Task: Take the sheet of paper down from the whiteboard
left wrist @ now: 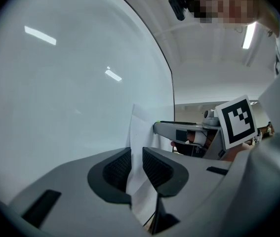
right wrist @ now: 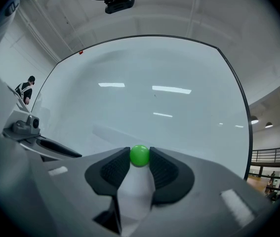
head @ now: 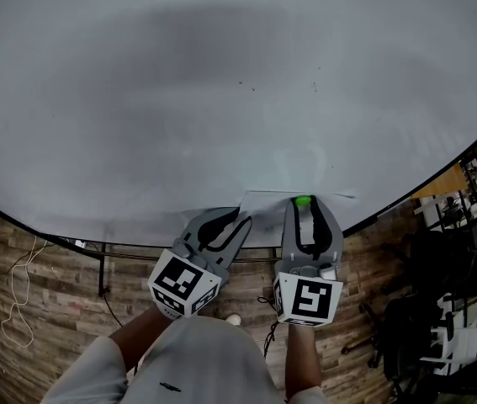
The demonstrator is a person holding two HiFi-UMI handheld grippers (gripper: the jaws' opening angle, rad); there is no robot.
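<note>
Pinching the sheet of paper edge-on at the whiteboard bottom edge, left gripper is closed on it; right gripper clamps green magnet just to its right, on the sheet

White sheet of paper at the whiteboard's lower edge, one side off the board.

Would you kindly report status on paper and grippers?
Left gripper shut on paper edge. Right gripper shut on green magnet. Paper against whiteboard. Nothing in the way.
</note>
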